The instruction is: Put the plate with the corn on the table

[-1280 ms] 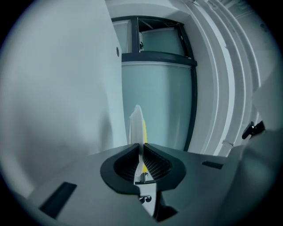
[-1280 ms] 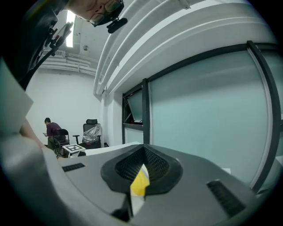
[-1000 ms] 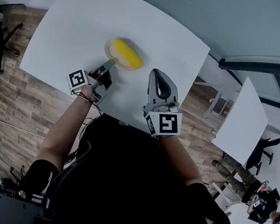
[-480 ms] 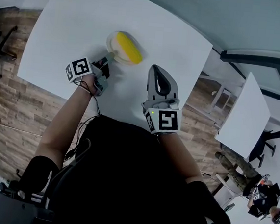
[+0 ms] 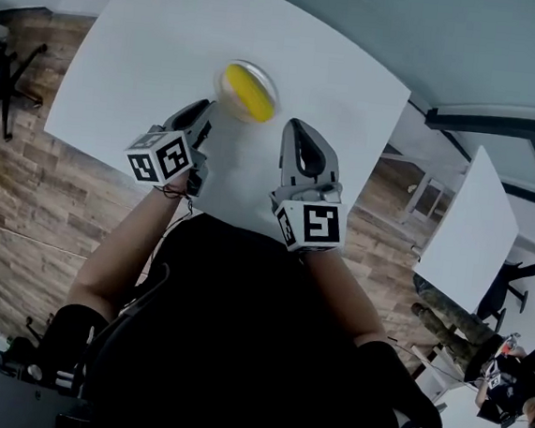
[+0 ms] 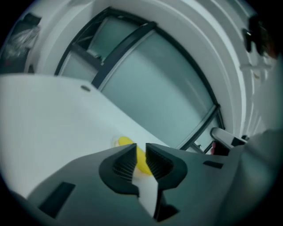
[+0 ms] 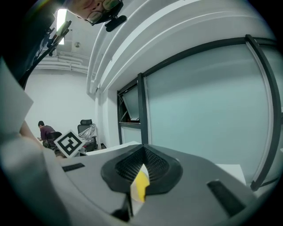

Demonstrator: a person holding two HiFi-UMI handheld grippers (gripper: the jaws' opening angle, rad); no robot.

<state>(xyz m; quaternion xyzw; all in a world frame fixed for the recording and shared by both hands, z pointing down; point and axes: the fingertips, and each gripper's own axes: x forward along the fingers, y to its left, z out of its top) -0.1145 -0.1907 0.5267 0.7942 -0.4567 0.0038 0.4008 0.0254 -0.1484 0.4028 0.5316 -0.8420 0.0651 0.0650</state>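
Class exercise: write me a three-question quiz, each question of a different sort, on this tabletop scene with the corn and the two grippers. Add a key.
1. True or false: the yellow corn cob lies on the small round clear plate, which rests on the white table.
2. The right gripper has its jaws: A) wide apart; B) shut, empty; C) shut on the plate.
3. Fill in: the floor beside the table shows ____ planks.
Key: 1 true; 2 B; 3 wooden.
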